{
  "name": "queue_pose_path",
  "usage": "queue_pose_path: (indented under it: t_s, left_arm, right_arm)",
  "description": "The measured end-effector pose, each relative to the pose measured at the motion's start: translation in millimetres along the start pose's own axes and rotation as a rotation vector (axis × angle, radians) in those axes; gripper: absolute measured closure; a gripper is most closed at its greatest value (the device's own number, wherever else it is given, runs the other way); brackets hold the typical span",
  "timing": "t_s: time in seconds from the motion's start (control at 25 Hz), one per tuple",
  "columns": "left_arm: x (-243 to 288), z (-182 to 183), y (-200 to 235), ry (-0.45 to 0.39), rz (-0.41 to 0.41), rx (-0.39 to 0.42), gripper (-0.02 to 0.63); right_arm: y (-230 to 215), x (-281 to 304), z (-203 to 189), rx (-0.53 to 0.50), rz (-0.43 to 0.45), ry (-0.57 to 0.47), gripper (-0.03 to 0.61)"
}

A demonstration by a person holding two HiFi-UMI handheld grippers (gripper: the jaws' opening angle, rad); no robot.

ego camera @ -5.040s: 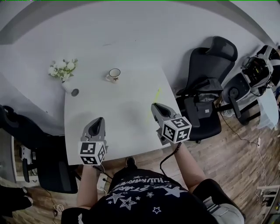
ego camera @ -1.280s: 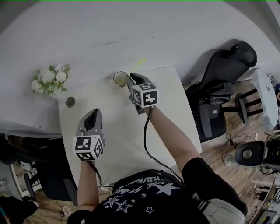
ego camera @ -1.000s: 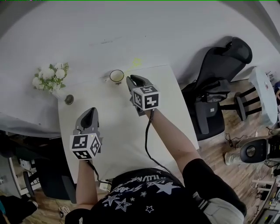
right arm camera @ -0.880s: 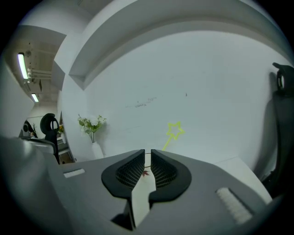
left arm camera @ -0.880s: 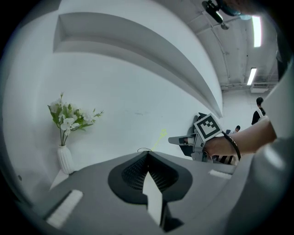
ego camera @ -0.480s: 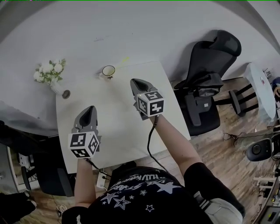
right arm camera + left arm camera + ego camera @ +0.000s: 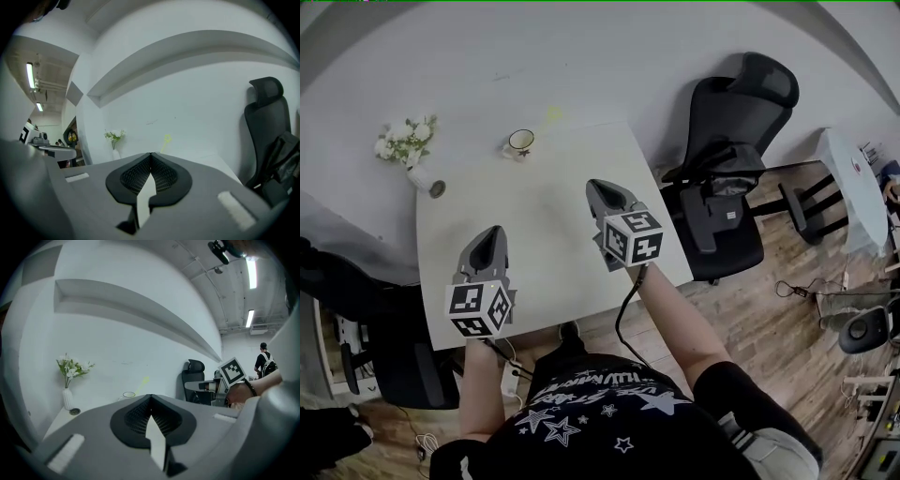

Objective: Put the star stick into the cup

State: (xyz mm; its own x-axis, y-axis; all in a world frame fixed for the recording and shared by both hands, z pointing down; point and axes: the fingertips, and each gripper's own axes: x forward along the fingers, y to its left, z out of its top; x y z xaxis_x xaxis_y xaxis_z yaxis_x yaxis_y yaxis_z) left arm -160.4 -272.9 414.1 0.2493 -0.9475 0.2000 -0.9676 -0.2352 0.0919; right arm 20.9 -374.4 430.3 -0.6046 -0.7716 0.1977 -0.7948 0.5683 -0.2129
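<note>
A small white cup [image 7: 520, 142] stands near the table's far edge, with the yellow-green star stick [image 7: 551, 113] leaning out of it toward the wall. The left gripper view also shows the cup [image 7: 129, 394] and the star stick [image 7: 144, 380]. In the right gripper view only the star stick [image 7: 166, 139] shows above the jaws. My right gripper [image 7: 598, 186] hovers over the middle right of the table, shut and empty, well short of the cup. My left gripper [image 7: 493, 232] is over the near left part, shut and empty too.
A white vase of flowers [image 7: 406, 148] and a small dark round lid [image 7: 438, 188] sit at the table's [image 7: 553, 234] far left corner. A black office chair [image 7: 727, 178] stands just right of the table. A wall runs behind the cup.
The stick lay on the table by my right gripper five seconds ago. The right gripper carried it to the cup, left it there, and has drawn back toward me. The left gripper barely moved.
</note>
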Motion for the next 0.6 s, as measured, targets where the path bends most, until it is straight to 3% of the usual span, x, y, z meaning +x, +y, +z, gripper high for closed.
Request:
queue_pose_path:
  t_s: [0.6]
  left_arm:
    - [-74,-22,-68,-0.003,0.012,0.007,0.611]
  right_arm:
    - [23,-113,-28,-0.009,0.047,-0.002,0.562]
